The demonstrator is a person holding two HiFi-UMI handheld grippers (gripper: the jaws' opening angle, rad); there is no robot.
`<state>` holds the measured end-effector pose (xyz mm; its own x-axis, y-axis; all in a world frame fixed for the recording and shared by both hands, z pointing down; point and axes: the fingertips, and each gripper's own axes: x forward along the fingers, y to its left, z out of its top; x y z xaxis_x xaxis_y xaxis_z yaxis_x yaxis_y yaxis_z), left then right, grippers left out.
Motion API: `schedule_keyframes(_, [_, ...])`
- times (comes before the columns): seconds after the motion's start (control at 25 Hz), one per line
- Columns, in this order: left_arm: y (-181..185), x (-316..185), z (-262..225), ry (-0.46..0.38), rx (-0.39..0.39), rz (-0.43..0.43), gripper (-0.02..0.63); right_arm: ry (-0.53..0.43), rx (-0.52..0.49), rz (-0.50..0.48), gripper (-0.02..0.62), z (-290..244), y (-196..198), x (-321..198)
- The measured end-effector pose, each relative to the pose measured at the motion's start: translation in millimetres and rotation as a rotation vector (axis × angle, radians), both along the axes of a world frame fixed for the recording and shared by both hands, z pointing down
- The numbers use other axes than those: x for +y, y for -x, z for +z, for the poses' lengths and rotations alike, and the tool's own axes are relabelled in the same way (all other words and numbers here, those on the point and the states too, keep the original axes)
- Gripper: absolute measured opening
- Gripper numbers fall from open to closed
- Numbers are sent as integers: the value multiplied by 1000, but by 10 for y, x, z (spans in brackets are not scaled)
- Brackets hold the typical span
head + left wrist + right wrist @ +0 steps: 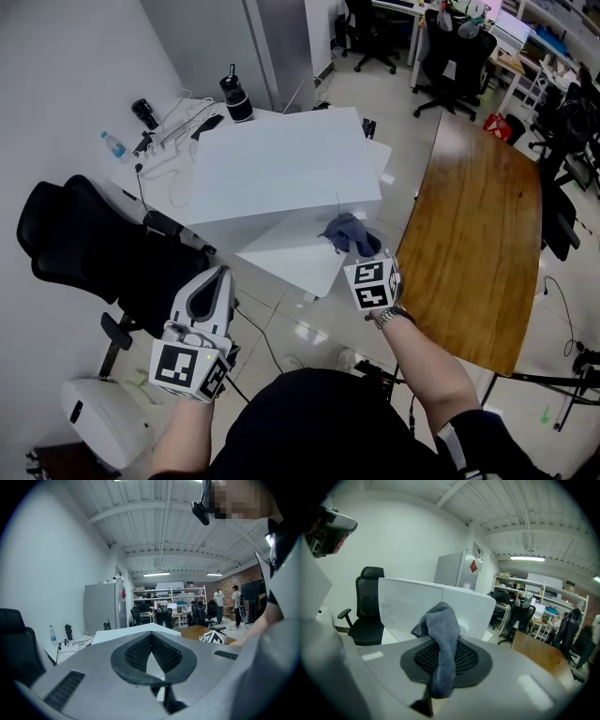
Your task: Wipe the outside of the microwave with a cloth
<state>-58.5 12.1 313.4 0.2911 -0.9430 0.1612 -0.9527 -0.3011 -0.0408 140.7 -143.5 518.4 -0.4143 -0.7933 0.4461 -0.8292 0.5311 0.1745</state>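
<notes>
Fingers on the right gripper (445, 658) are pinched tight on a crumpled blue-grey cloth (441, 634) that sticks up between them. It's close to the big white boxy microwave (436, 604), can't tell if it's touching. The left gripper (151, 644) has its fingers closed all the way with nothing in them, and only its own view really shows that. The head view puts the cloth at the microwave's lower front corner, with a brown wooden table (478, 234) off to the right. The left gripper view also catches two people (227, 604) standing way back, which the head view misses.
</notes>
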Motion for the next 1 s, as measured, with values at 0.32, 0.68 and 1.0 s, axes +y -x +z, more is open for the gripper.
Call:
schedule_keyframes(0.32, [-266,9,18,-3,12,9,3,0,4,22,46,-45,-344,-45])
schedule_keyframes(0.68, [-483,79,42,-6,20,-7,3,-26,-7,-1,46,-225,-535,-22])
schedule_keyframes(1.0, [-604,74,154,21,20,-5,3,-51,-90,-152,46,-666,-434,178])
